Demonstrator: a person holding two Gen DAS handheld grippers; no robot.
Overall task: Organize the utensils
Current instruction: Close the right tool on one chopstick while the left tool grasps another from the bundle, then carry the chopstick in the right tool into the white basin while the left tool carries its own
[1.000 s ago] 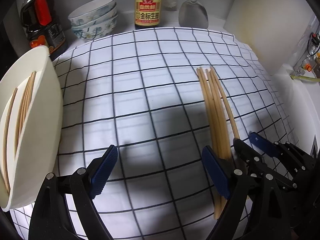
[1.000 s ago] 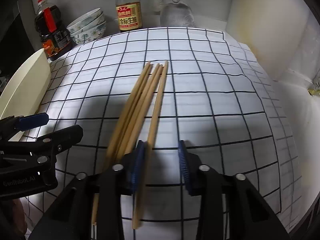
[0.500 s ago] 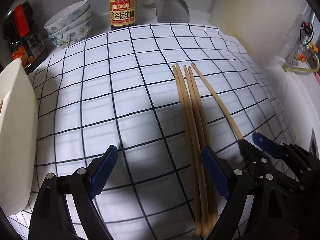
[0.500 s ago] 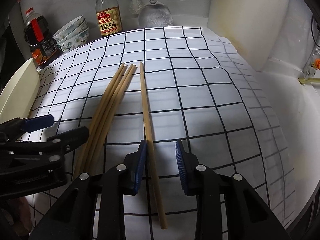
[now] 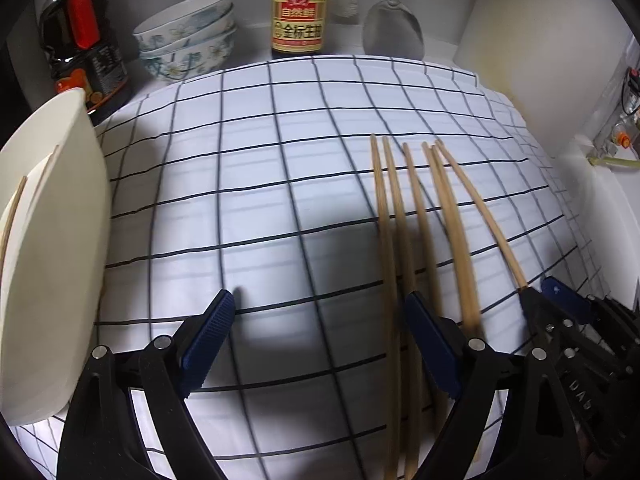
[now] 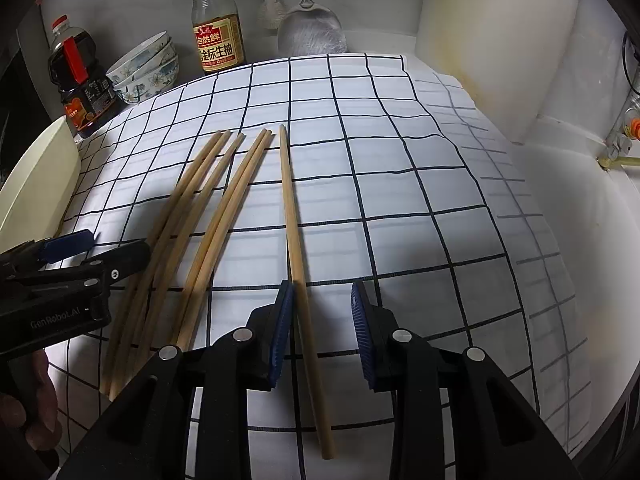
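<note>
— Where are the chopsticks (image 6: 200, 236)?
— Fanned on the checked cloth (image 6: 400, 200); one chopstick (image 6: 298, 248) lies apart, between the spread, unclenched fingers of the right gripper (image 6: 322, 312).
— The left gripper (image 5: 316, 316)?
— Low, agape, holding nothing. The cream bin (image 5: 48, 248) stands left; bowls (image 5: 188, 36) and bottles behind.

Chopsticks fanned on the checked cloth

Left tongs (image 5: 316, 336) gape above the cloth (image 5: 260, 184); five chopsticks (image 5: 416, 216) lie right, a white holder (image 5: 52, 264) left.
</note>
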